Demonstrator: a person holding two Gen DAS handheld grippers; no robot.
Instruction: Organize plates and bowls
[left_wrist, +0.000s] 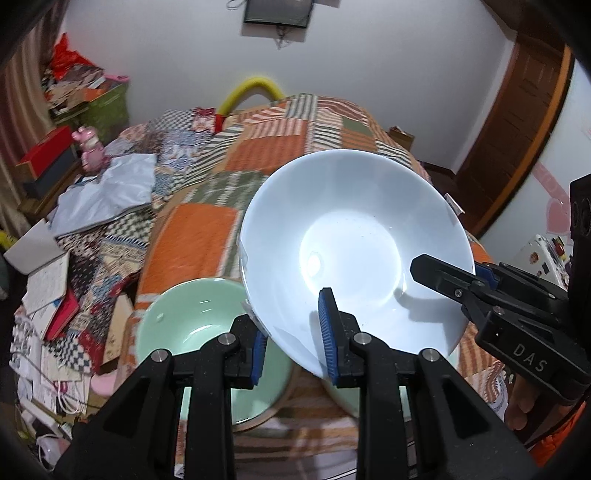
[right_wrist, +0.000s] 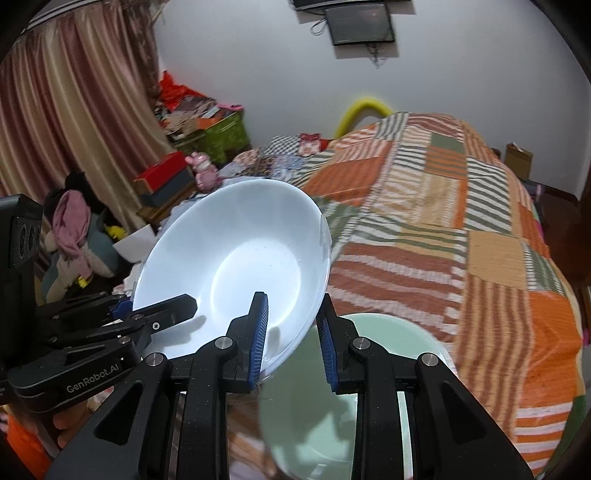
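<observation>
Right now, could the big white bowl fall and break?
Maybe. The white bowl hangs tilted in the air, pinched only at its rim by the left gripper and right gripper, so it might slip. A green bowl sits right under it and could get hit and chipped.

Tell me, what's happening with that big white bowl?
A person is holding a gripper in each hand, and both are pinching the rim of the same white bowl. The left gripper has it at one edge and the right gripper at the opposite edge, so the bowl is tilted and lifted above the patchwork bedspread. Just below sit two green bowls; one is partly hidden under the white one. The white bowl hasn't been set down anywhere yet.
</observation>
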